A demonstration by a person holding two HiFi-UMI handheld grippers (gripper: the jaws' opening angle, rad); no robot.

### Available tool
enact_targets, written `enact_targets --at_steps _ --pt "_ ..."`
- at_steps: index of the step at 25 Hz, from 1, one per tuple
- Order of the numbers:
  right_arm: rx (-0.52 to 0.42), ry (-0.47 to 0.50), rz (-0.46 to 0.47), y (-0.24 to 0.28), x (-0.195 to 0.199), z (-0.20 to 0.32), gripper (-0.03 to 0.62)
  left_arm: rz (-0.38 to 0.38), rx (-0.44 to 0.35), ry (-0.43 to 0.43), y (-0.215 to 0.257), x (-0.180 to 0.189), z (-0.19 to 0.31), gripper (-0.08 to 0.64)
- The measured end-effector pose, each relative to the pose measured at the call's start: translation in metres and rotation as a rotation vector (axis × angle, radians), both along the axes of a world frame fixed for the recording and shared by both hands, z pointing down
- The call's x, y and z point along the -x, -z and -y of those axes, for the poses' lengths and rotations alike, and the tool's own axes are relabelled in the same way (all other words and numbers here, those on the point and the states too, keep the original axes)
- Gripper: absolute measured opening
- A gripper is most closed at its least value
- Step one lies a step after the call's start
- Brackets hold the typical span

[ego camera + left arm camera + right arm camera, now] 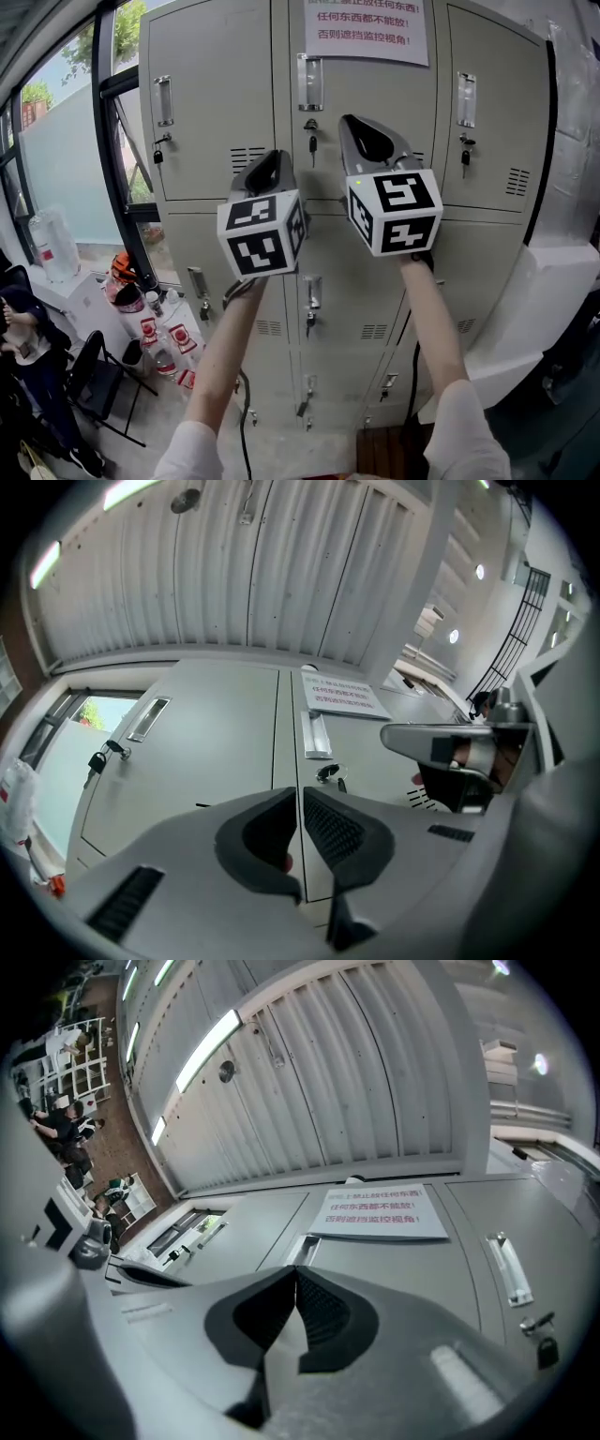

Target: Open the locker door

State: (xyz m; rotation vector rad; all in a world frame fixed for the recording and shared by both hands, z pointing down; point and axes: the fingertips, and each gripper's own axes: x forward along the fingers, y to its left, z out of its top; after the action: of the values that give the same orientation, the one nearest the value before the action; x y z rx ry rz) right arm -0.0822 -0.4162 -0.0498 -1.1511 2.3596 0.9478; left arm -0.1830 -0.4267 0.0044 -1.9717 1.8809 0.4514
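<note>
A bank of grey lockers fills the head view. The middle top locker door [375, 94] has a metal handle [309, 82] with a key [310, 131] under it, and a paper sign [366, 30] above. My left gripper [277, 156] is raised before the seam left of that door, shut and empty. My right gripper [350, 122] is higher, just right of the key, also shut with nothing in it. In the left gripper view the handle [317, 735] and key [330, 772] lie just beyond the closed jaws [299, 795]. The right gripper view shows its closed jaws [296, 1275] below the sign [378, 1210].
The neighbouring doors carry a left handle [164, 100] and a right handle [466, 97], each with hanging keys. A window [66, 141] is at left; below it are bottles [155, 328], a black chair [94, 375] and a seated person [23, 347]. A white box [539, 300] juts out at right.
</note>
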Motion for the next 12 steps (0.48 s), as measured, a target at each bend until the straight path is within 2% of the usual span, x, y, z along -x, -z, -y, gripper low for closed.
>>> enact_targets --at_steps 1,4,8,10,12 --pt "0.003 0.022 -0.019 0.003 0.006 0.000 0.002 0.008 -0.005 -0.004 0.000 0.000 -0.001 0.018" --pt "0.077 0.151 -0.076 0.009 0.030 0.002 0.101 0.021 -0.023 -0.013 0.002 -0.001 -0.003 0.020" --pt "0.184 0.300 -0.079 0.029 0.057 0.004 0.166 0.046 -0.032 -0.021 0.004 -0.001 -0.002 0.031" --pt "0.206 0.314 -0.077 0.042 0.065 0.006 0.193 0.055 -0.022 -0.038 0.001 -0.001 0.002 0.091" --pt "0.229 0.282 -0.074 0.050 0.069 0.014 0.222 0.053 -0.013 -0.048 -0.002 0.001 0.004 0.101"
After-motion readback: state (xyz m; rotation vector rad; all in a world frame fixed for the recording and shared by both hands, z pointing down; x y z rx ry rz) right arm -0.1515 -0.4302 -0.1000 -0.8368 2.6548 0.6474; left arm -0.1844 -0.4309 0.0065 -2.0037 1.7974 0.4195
